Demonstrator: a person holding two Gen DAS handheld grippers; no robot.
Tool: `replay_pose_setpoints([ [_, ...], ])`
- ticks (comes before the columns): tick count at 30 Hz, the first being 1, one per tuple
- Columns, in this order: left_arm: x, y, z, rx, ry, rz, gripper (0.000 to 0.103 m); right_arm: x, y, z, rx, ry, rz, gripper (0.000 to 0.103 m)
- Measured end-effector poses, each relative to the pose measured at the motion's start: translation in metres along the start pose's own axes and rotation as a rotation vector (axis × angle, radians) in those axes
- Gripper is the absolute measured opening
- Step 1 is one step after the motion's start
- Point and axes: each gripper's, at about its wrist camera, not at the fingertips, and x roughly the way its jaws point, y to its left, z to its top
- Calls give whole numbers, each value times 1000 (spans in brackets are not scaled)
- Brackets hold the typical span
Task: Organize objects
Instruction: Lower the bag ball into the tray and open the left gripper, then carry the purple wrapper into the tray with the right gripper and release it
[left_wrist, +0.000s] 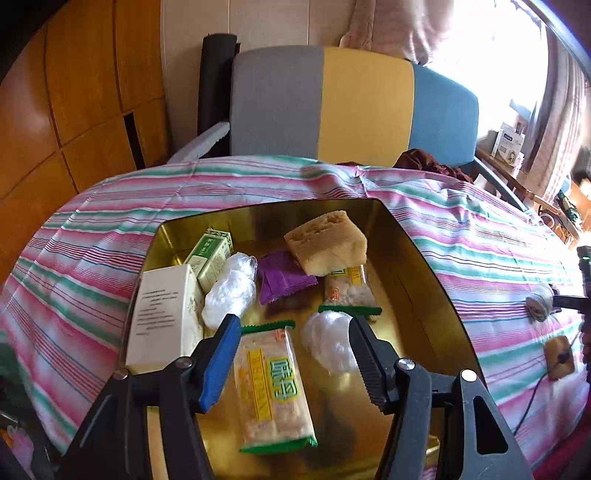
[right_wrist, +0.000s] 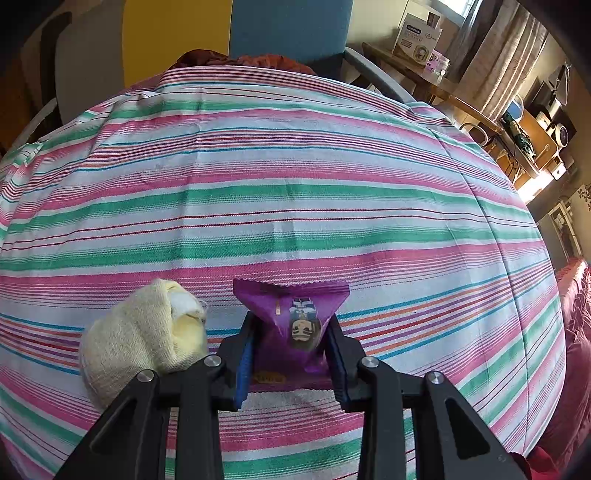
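Purple snack packet (right_wrist: 295, 325) is sitting pinched in the right gripper (right_wrist: 291, 354) at lower centre, likely bound for the gold tin (left_wrist: 417, 258), where the left gripper (left_wrist: 291, 343) is hovering part-open, empty.

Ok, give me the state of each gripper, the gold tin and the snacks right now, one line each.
left gripper: open, holding nothing, over the tin
right gripper: shut on purple packet
gold tin: lid off, holding snacks and boxes
green-edged snack pack: sealed, lying flat in the tin
yellow cake piece: unwrapped, leaning on other items
cream roll: lying on the striped cloth
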Motion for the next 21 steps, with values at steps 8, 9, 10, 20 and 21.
replay_pose_setpoints([
  [8, -35, 3, -12, -35, -42, -43, 67, -1, -1, 1, 19, 8, -5, 34],
  [9, -36, 4, -13, -41, -36, -49, 67, 0, -2, 2, 26, 18, 0, 34],
  [10, -37, 5, -14, -43, -36, -50, 67, 0, -3, 4, 33, 30, 4, 34],
  [20, -38, 7, -21, -56, -23, -64, 69, -72, 33, 12, -21, -65, 110, 34],
  [21, -38, 7, -21, -55, -24, -63, 69, -82, 43, 12, -45, -81, 133, 34],
])
